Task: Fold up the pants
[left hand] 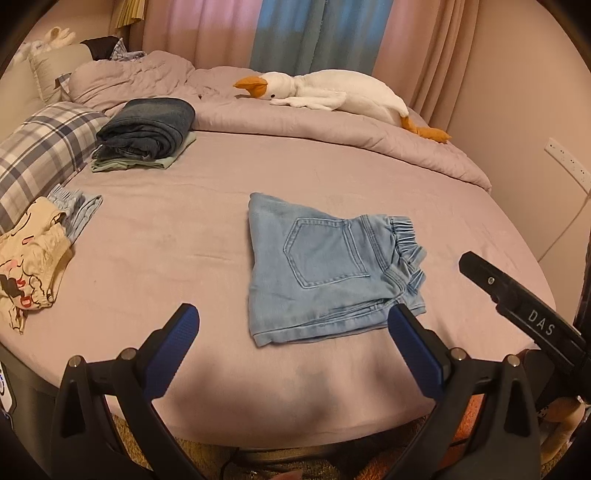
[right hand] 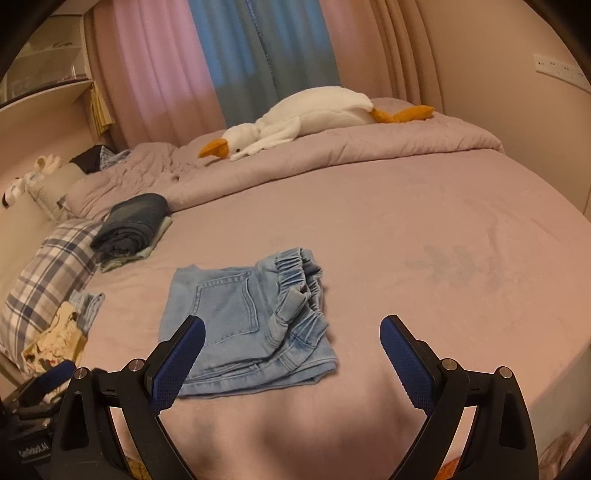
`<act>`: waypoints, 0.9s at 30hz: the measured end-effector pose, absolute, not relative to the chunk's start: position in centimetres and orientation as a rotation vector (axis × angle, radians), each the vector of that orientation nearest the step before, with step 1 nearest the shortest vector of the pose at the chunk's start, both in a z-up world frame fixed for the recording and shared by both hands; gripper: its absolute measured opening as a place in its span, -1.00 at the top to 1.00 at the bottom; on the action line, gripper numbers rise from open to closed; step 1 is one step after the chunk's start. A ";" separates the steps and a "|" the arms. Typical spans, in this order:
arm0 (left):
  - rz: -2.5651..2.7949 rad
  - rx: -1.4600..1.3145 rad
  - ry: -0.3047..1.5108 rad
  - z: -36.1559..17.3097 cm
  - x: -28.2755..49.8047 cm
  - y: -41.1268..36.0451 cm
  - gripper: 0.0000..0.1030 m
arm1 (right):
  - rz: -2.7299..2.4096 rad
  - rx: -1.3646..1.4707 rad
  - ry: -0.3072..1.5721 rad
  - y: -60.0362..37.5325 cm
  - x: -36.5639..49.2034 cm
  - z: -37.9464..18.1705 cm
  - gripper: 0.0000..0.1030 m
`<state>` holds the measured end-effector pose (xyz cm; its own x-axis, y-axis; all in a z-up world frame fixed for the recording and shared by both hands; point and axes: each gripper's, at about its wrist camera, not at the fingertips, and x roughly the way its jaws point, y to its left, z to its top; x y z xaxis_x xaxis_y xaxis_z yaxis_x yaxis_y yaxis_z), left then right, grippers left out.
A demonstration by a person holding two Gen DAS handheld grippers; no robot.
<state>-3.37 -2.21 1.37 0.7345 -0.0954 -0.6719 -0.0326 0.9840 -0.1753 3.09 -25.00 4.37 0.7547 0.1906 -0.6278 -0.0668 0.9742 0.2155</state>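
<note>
A pair of light-blue denim pants (left hand: pixel 325 266) lies folded into a compact rectangle on the mauve bed sheet (left hand: pixel 184 229), close to the near edge of the bed, back pocket facing up and the gathered elastic waistband at its right side. The left gripper (left hand: pixel 293 325) hovers at the near edge with its jaws spread wide and holding nothing; its right blue pad (left hand: pixel 413 354) sits at the pants' near right corner, though contact cannot be judged. The right gripper (right hand: pixel 291 334) hangs just to the right, jaws likewise wide and empty, its left pad (right hand: pixel 181 365) overlapping the pants (right hand: pixel 243 325) in its own view.

On the far left of the sheet, dark folded jeans (left hand: pixel 147 125) rest on a pale green folded garment (left hand: pixel 140 162). Beside them lies a plaid pillow (left hand: pixel 40 155), and nearer on the left sit a cream printed garment (left hand: pixel 29 273) and a small striped blue piece (left hand: pixel 77 210). A white plush goose (left hand: pixel 325 92) stretches across the bunched mauve duvet (left hand: pixel 295 122) at the far side, before pink and blue curtains (left hand: pixel 295 33).
</note>
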 end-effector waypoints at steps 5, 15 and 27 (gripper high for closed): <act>-0.027 -0.176 0.737 1.7 -3.7 -2.1 -0.99 | 0.151 0.173 0.695 -24.3 2.7 4.5 -0.85; -0.056 -0.205 0.742 1.7 -3.5 -1.9 -0.99 | 0.140 0.146 0.714 -23.6 3.0 3.9 -0.85; -0.060 -0.190 0.759 1.4 -3.1 -2.6 -0.98 | 0.118 0.154 0.738 -23.9 3.4 3.3 -0.85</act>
